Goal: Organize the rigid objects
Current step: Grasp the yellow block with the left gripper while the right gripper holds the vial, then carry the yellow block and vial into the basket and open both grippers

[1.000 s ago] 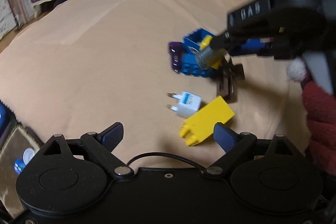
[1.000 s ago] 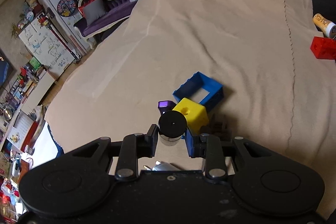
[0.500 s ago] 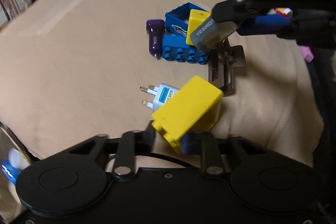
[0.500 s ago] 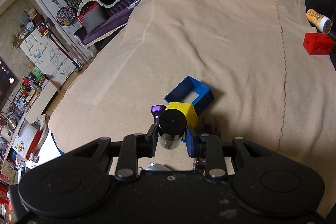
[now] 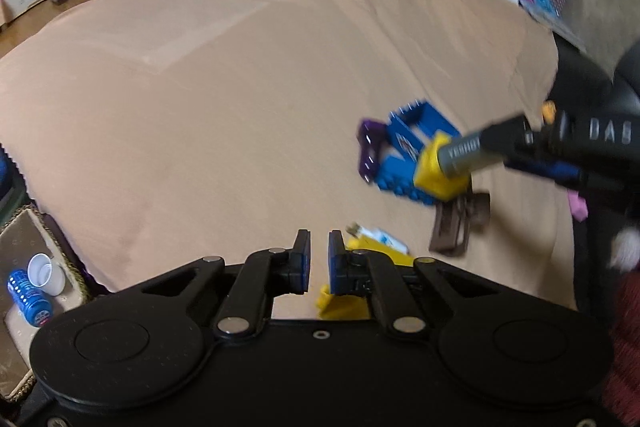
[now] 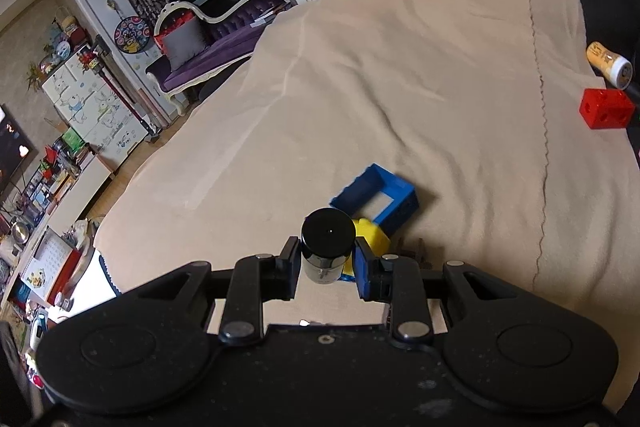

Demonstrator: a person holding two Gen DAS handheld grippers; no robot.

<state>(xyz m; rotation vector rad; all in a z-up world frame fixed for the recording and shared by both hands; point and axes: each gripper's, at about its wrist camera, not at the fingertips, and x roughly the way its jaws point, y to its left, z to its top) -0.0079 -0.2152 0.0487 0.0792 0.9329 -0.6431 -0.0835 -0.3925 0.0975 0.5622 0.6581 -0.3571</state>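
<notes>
My right gripper (image 6: 327, 263) is shut on a grey cylinder with a black cap (image 6: 326, 247). It holds it just above a small yellow cube (image 6: 370, 237) and an open blue block frame (image 6: 376, 197). In the left wrist view the cylinder (image 5: 466, 155) touches the yellow cube (image 5: 434, 179) beside the blue frame (image 5: 408, 147) and a purple piece (image 5: 370, 151). My left gripper (image 5: 318, 263) is nearly shut with nothing between its pads. A long yellow block (image 5: 344, 301) and a white plug adapter (image 5: 380, 239) lie under its right finger.
A brown clip (image 5: 456, 223) lies right of the adapter. A red cube (image 6: 606, 107) and an orange-white tube (image 6: 610, 65) sit at the cloth's right edge. A blue can (image 5: 28, 297) and a white cup (image 5: 46, 273) are on a low surface at the left.
My left gripper closed at the long yellow block, then came off it; the block now lies below the fingers. My right gripper lowered the cylinder towards the yellow cube.
</notes>
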